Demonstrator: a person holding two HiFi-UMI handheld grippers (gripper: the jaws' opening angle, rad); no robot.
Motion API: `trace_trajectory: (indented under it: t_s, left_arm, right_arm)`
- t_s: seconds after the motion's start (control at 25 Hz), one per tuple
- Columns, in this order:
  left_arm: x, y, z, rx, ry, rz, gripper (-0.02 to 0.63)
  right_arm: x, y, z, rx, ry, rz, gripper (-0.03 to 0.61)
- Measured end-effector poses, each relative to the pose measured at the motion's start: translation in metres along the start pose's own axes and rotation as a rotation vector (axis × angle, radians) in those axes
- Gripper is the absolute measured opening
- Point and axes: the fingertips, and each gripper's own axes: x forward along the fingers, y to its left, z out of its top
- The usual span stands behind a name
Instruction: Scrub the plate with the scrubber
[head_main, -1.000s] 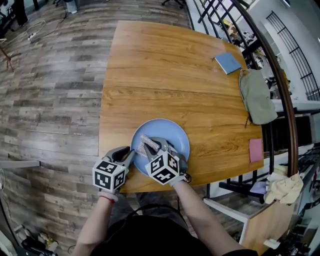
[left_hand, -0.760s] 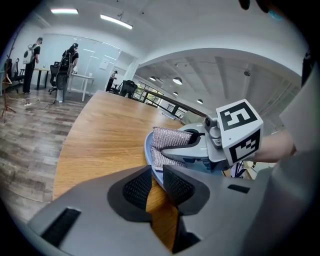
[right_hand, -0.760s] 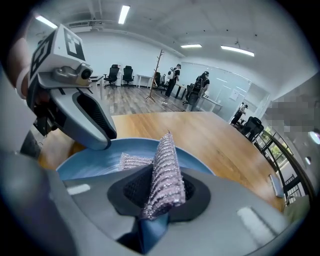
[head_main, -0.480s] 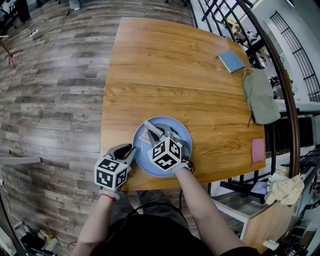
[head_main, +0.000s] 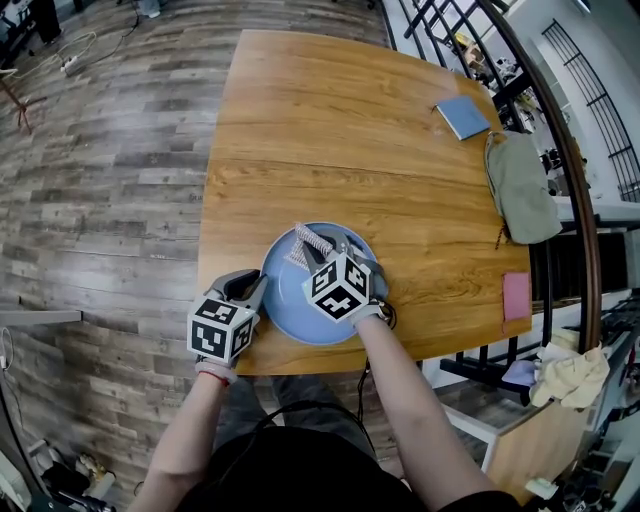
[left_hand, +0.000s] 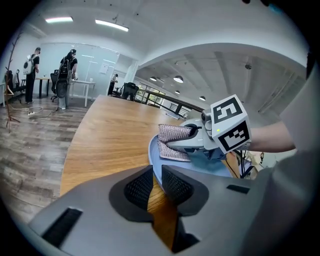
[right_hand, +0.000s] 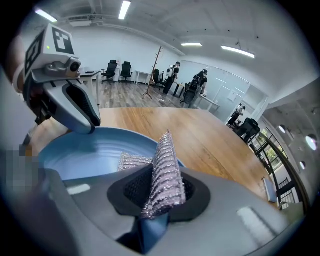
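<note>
Plate (head_main: 298, 305) at near edge of tabletop (head_main: 330, 130), left gripper (head_main: 257, 287) fingers just closing, pinching plate rim, right gripper (head_main: 327, 254) fingers pinching mesh scrubber (head_main: 309, 243) over plate, square-marker cubes (head_main: 219, 332), open tabletop beyond.

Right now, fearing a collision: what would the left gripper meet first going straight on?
The plate: the left gripper already has its rim between the jaws, which have just been closing. Beyond, probably the scrubber held by the right gripper.

The wooden table (head_main: 300, 130) carries a blue plate (head_main: 288, 305) near its front edge. At the far right corner lies a blue pad (head_main: 462, 118). A green cloth (head_main: 520, 190) lies over the right edge, and a pink piece (head_main: 514, 298) nearer on that edge.
</note>
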Motion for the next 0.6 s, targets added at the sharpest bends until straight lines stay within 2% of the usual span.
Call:
trace_trajectory:
  t_s: [0.12,0.6]
  left_arm:
    - [0.0,0.001,0.0,0.006,0.002,0.01,0.051]
    - [0.0,0.002,0.001,0.016,0.002,0.044,0.049]
  right_arm:
    - [-0.002,-0.01,-0.009,-0.034,0.024,-0.024,0.072]
    - [-0.031,-0.04,-0.062,-0.001,0.119,-0.132,0.066]
